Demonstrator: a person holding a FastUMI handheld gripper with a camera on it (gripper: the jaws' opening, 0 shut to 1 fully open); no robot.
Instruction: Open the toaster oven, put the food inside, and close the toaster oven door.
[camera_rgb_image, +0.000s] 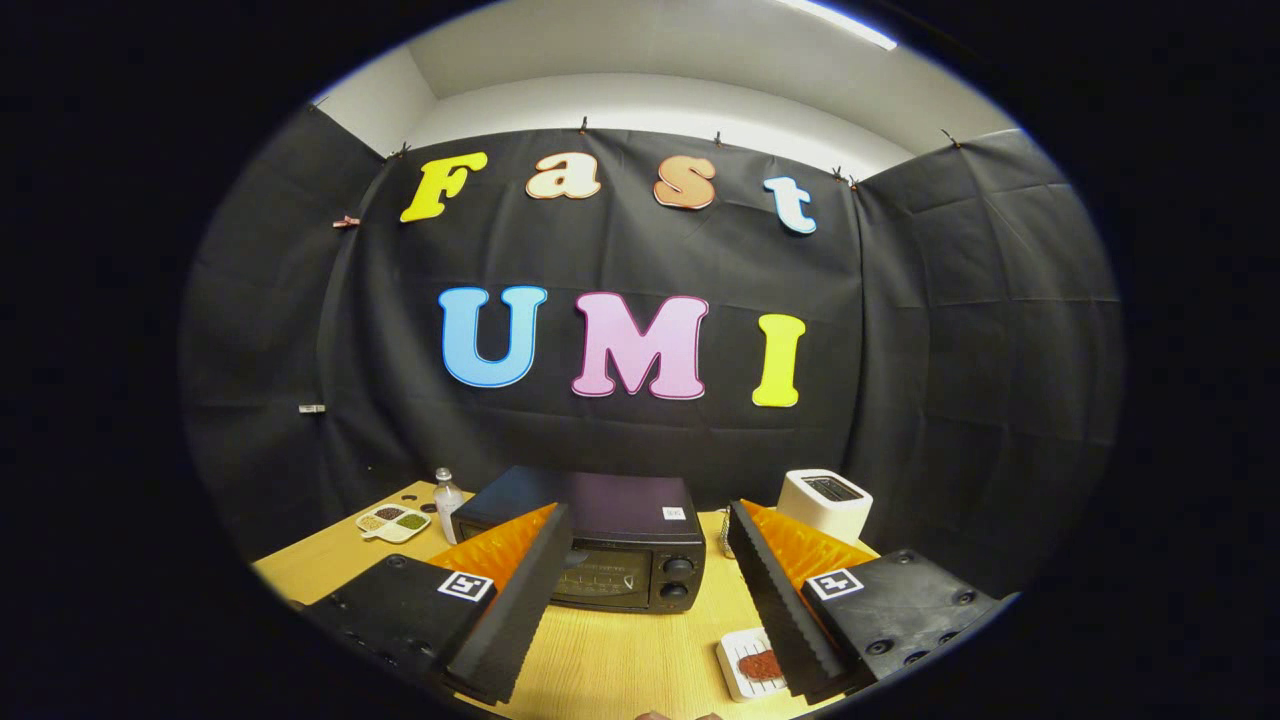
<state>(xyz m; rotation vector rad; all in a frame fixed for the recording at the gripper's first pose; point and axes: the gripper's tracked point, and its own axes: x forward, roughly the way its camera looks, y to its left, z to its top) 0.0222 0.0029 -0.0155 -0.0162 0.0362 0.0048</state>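
Low in the frame the gripper (645, 560) hangs released, fingers wide apart, grasping nothing. The food (760, 664) on its white tray (730, 672) sits lower right, beside the right finger. Beyond, at lower centre, the toaster oven (610, 545) stands shut. Swinging right risks nudging the tray; bare table (620, 655) ahead leaves room.

Gripper camera — forward view along the fingers, held high over the table.
Faces the booth's back wall; the spread gripper (648, 580) frames the toaster oven (600, 545) well ahead — wooden table (620, 660) below, ceiling above.
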